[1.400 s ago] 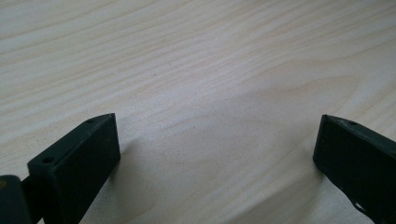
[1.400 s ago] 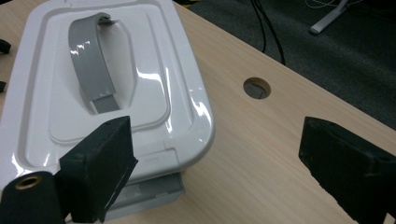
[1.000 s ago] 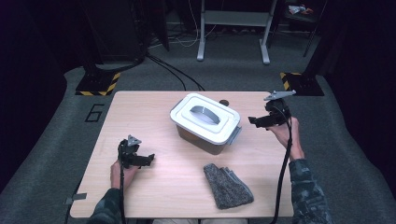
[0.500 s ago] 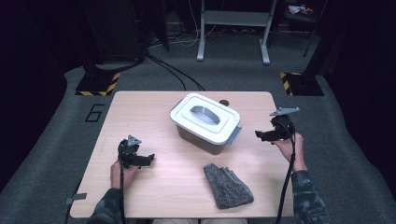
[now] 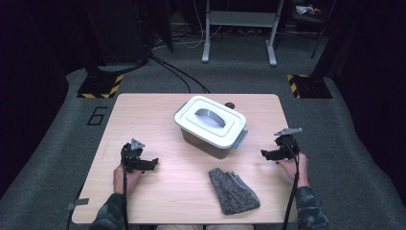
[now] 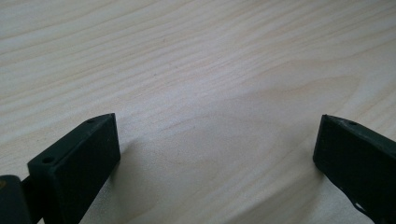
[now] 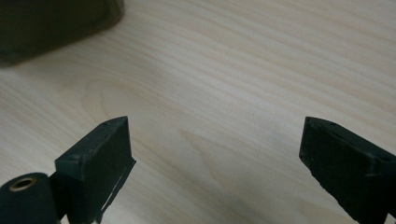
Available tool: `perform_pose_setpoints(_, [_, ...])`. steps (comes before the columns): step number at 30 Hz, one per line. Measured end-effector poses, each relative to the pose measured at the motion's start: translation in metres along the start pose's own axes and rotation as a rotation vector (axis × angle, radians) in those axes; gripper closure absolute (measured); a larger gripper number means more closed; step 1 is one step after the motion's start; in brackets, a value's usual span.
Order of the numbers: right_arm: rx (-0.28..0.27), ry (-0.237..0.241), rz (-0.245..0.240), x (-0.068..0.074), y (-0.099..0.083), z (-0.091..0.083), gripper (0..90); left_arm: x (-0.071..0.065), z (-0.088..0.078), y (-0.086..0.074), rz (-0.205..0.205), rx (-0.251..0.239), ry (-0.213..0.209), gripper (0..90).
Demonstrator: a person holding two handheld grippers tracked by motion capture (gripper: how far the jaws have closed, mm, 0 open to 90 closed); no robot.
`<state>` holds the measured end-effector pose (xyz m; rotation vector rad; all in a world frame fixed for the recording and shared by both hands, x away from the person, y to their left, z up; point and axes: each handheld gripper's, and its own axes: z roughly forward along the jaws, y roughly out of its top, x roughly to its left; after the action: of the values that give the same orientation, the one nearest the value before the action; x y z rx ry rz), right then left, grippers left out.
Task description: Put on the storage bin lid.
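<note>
A box with a white lid and handle point(image 5: 210, 125) stands at the middle of the wooden table point(image 5: 158, 105). A grey knitted cloth point(image 5: 233, 190) lies near the front edge. My left gripper point(image 5: 152, 164) rests low at the front left, jaws open with bare wood between them point(image 6: 215, 140). My right gripper point(image 5: 265, 154) sits low at the right, beside the box's corner, jaws open over bare wood point(image 7: 215, 144). The box's dark side point(image 7: 56, 23) shows at the top left of the right gripper view.
A small dark round object point(image 5: 230, 105) lies behind the box. Beyond the table, grey carpet carries cables point(image 5: 177, 72), metal stand legs point(image 5: 207, 52) and yellow-black striped bases point(image 5: 100, 86). Bare wood stretches between the left gripper and the box.
My right gripper has come down from beside the box's far right toward the tabletop and nearer the front. The left gripper, box and cloth have stayed put.
</note>
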<state>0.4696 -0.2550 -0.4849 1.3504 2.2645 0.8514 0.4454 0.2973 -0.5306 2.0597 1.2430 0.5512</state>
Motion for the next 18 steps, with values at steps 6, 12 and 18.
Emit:
perform_pose_setpoints(6, [-0.001, -0.019, 0.013, 0.008, -0.022, 0.007, 8.4, 0.000, 0.000, 0.000, 0.000, 0.000, 0.000, 0.2])
perform_pose_setpoints(12, [-0.014, -0.023, 0.026, 0.013, -0.043, 0.009, 8.0, 0.000, 0.000, 0.000, 0.000, 0.000, 0.000, 0.2])
perform_pose_setpoints(18, [-0.059, -0.028, 0.040, 0.015, -0.053, 0.007, 7.2, 0.000, 0.000, 0.000, 0.000, 0.000, 0.000, 0.2])
